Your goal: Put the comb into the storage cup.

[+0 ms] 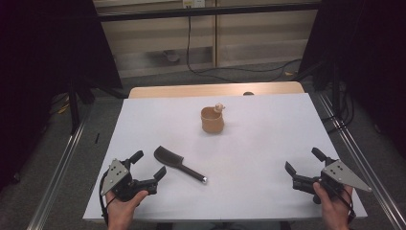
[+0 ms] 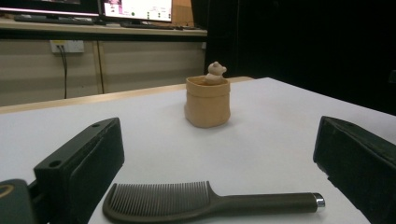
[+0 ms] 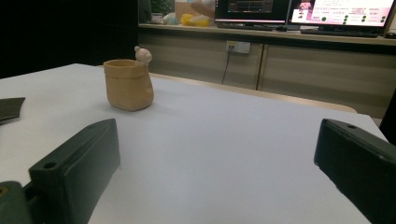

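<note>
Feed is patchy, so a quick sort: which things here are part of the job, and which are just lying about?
In the job:
- comb, lying just ahead of the open left gripper
- tan pot with a small figure on its rim, a likely target

Lying about:
- cables on the floor beyond the table
- monitors on the far counter

A white table top (image 1: 268, 158) lies on a wooden table (image 1: 191, 90) whose far edge shows bare, on a grey floor (image 1: 43, 158) with metal rails (image 1: 62, 167) along both sides. Black curtains (image 1: 43, 43) hang left and right, and between them runs a beige wall (image 1: 258, 38) with a cable (image 1: 189, 43) trailing down to the floor. In the gripper views a shelf (image 3: 261, 32) along that wall carries lit monitors (image 3: 343, 10), with a socket (image 3: 238, 46) below.
</note>
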`<state>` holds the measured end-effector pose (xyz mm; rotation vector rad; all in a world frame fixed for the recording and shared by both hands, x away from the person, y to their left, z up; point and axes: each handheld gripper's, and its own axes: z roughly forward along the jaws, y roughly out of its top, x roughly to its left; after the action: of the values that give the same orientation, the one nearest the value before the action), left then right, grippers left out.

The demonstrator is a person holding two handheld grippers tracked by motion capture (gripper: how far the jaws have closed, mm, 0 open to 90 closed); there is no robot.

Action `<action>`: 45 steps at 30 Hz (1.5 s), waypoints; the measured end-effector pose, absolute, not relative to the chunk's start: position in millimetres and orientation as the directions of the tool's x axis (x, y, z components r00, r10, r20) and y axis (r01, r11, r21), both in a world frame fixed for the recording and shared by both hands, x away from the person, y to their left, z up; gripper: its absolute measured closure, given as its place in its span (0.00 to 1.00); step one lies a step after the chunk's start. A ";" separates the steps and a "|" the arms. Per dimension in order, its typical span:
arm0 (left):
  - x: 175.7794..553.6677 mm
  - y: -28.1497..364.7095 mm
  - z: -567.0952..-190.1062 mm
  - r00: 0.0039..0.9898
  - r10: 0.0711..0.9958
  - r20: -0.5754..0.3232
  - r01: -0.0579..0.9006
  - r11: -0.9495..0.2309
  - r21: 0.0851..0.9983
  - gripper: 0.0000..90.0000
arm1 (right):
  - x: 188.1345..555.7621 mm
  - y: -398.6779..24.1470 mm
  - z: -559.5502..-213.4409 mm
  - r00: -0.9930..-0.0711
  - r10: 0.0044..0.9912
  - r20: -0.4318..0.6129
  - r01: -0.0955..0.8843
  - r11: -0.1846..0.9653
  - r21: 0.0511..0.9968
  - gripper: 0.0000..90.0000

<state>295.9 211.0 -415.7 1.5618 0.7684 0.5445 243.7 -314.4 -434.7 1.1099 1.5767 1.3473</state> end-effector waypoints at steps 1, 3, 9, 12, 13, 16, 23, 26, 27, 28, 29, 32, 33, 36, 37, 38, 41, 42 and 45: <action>296.6 208.8 -415.5 0.668 0.739 -0.091 0.165 -0.028 0.986 0.02 | 243.7 -314.0 -434.8 -0.326 0.945 -0.017 0.134 0.064 0.989 0.00; 298.6 204.3 -414.6 0.669 0.738 -0.084 0.161 -0.033 0.986 0.03 | 244.1 -313.0 -434.9 -0.333 0.943 -0.025 0.128 0.072 0.989 0.00; 304.5 194.2 -411.3 0.674 0.736 -0.067 0.149 -0.047 0.988 0.03 | 244.6 -313.6 -435.2 -0.335 0.942 -0.020 0.132 0.068 0.989 0.00; 306.6 190.8 -411.7 0.672 0.736 -0.075 0.156 -0.042 0.987 0.03 | 244.7 -313.6 -435.3 -0.335 0.942 -0.020 0.133 0.068 0.989 0.00; 308.1 189.8 -411.4 0.674 0.735 -0.076 0.158 -0.043 0.987 0.03 | 244.7 -313.6 -435.3 -0.335 0.942 -0.020 0.133 0.068 0.989 0.00; 314.0 184.8 -409.3 0.672 0.736 -0.081 0.161 -0.038 0.986 0.04 | 244.9 -313.2 -435.4 -0.336 0.942 -0.021 0.132 0.069 0.989 0.00; 326.2 174.9 -403.6 0.670 0.737 -0.093 0.164 -0.025 0.986 0.07 | 244.4 -313.7 -435.3 -0.333 0.943 -0.019 0.134 0.067 0.989 0.00; 329.5 172.5 -405.4 0.673 0.736 -0.071 0.148 -0.040 0.988 0.07 | 244.7 -313.6 -435.4 -0.331 0.943 -0.018 0.134 0.066 0.989 0.00; 330.0 172.0 -407.7 0.673 0.737 -0.065 0.144 -0.045 0.988 0.07 | 244.5 -313.6 -435.3 -0.331 0.943 -0.018 0.134 0.066 0.989 0.00; 330.3 171.6 -410.8 0.671 0.738 -0.072 0.148 -0.038 0.988 0.07 | 244.5 -313.6 -435.3 -0.331 0.943 -0.018 0.134 0.066 0.989 0.00; 330.5 171.3 -413.8 0.668 0.739 -0.087 0.157 -0.025 0.987 0.07 | 244.4 -313.7 -435.3 -0.333 0.943 -0.019 0.133 0.067 0.989 0.00; 331.2 171.7 -418.0 0.665 0.742 -0.091 0.170 -0.031 0.985 0.08 | 244.3 -313.5 -435.3 -0.334 0.942 -0.020 0.131 0.068 0.989 0.00; 331.8 171.9 -418.6 0.662 0.745 -0.084 0.166 -0.037 0.985 0.13 | 244.9 -313.3 -435.6 -0.334 0.942 -0.021 0.133 0.070 0.989 0.00; 334.1 169.8 -420.0 0.664 0.742 -0.096 0.175 -0.030 0.984 0.18 | 244.9 -313.3 -435.5 -0.334 0.942 -0.023 0.132 0.071 0.989 0.00; 334.6 168.7 -420.5 0.666 0.741 -0.090 0.173 -0.036 0.984 0.20 | 244.8 -313.2 -435.5 -0.335 0.942 -0.023 0.132 0.071 0.989 0.00; 335.2 168.0 -420.8 0.673 0.734 -0.088 0.173 -0.041 0.984 0.22 | 244.7 -313.3 -435.5 -0.335 0.942 -0.021 0.133 0.070 0.989 0.00; 335.0 166.7 -421.0 0.686 0.720 -0.105 0.184 -0.032 0.982 0.31 | 244.9 -313.5 -435.7 -0.334 0.942 -0.020 0.135 0.069 0.988 0.00; 334.8 166.4 -421.0 0.688 0.718 -0.109 0.186 -0.030 0.982 0.31 | 244.9 -313.5 -435.7 -0.334 0.942 -0.020 0.135 0.069 0.988 0.00; 334.4 166.3 -420.9 0.697 0.707 -0.118 0.192 -0.026 0.981 0.36 | 244.8 -313.6 -435.7 -0.334 0.942 -0.019 0.136 0.068 0.988 0.00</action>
<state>334.4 166.3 -420.9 1.5781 0.7558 0.4812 244.8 -313.6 -435.7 1.1042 1.5891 1.3474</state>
